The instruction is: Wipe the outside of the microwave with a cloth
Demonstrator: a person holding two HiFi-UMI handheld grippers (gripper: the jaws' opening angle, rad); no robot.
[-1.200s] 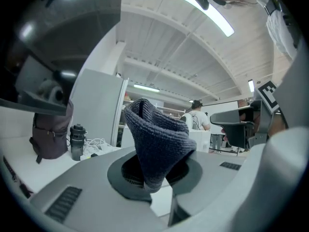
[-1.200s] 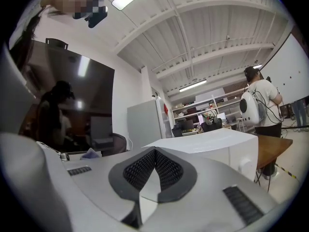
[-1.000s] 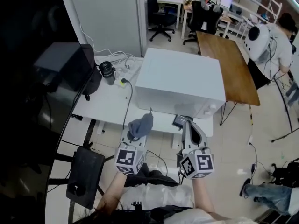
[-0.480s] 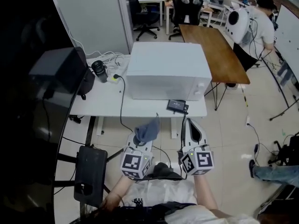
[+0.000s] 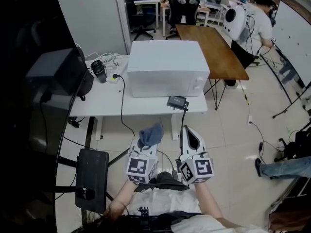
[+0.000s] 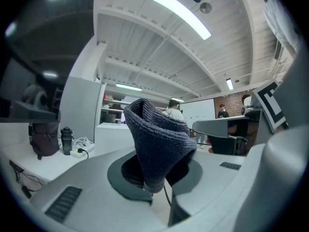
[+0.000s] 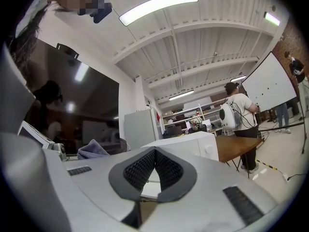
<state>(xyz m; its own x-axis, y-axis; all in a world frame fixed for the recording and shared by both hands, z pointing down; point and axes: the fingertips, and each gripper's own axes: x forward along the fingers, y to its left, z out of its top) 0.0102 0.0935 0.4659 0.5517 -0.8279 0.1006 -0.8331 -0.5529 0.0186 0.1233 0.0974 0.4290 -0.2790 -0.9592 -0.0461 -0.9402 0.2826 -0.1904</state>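
Note:
The white microwave stands on a white table, its door facing me; the right gripper view shows it as well. My left gripper is held low in front of the table, well short of the microwave. It is shut on a bunched blue-grey cloth, which stands up between the jaws in the left gripper view. My right gripper hovers beside it, shut with nothing between its pads. From the right gripper view, the cloth shows at the left.
A small black device lies at the table's front edge. A bottle, a power strip and a black bag sit at its left end. A black stool stands at my left, a brown table and a person behind.
Both grippers and the view have drawn back from the table, so the microwave now lies farther off. The cloth stays in the left gripper.

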